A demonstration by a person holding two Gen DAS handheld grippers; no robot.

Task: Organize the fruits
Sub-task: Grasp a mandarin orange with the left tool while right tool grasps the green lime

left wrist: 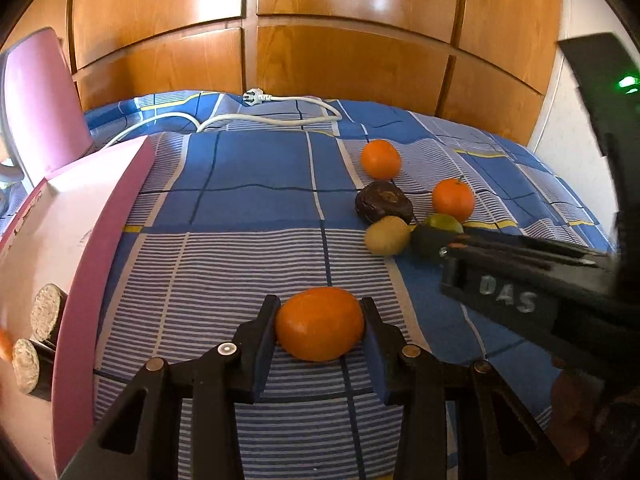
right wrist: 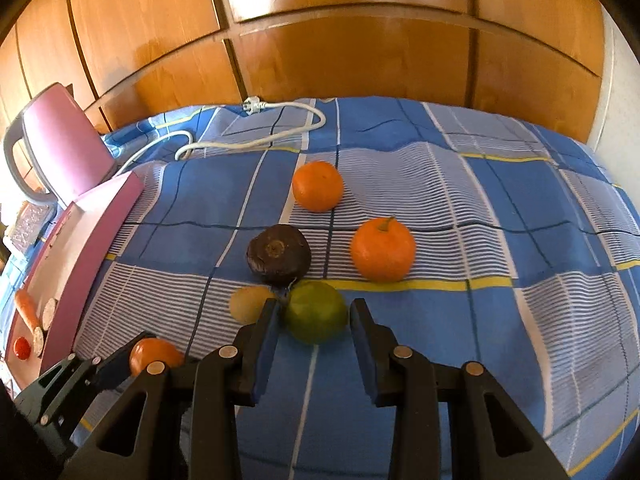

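Left wrist view: the left gripper (left wrist: 320, 326) sits at lower centre of the frame, its two dark pads pressed against either side of an orange (left wrist: 320, 323) that rests on the blue checked bedspread (left wrist: 256, 184). The jaws are narrowly set, closed on the fruit.

Right of centre in the same frame lie the remaining fruits: a far orange (left wrist: 380, 159), a stemmed orange (left wrist: 453, 199), a dark round fruit (left wrist: 383, 202) and a yellowish fruit (left wrist: 387, 235), the last two touching. A green fruit (left wrist: 443, 223) shows just behind the tip of the right gripper (left wrist: 430, 240), which enters from the right edge.

Right wrist view: the right gripper stands at lower centre, with the green fruit (right wrist: 316, 312) between its fingers. The left pad (right wrist: 269, 344) lies against the fruit; a gap shows on the other side (so the jaws are slightly parted and not clamped). The yellowish fruit is half hidden behind the left finger.

At the left edge of both frames stands a pink-rimmed tray (left wrist: 100, 248) holding cut pieces with pale round ends (left wrist: 47, 311); in the right wrist view a carrot (right wrist: 27, 308) and a small red item (right wrist: 21, 347) also lie on it. A pink appliance (right wrist: 60, 140) and a white power cord (left wrist: 280, 118) occupy the upper left, before a wooden wardrobe (left wrist: 340, 12).
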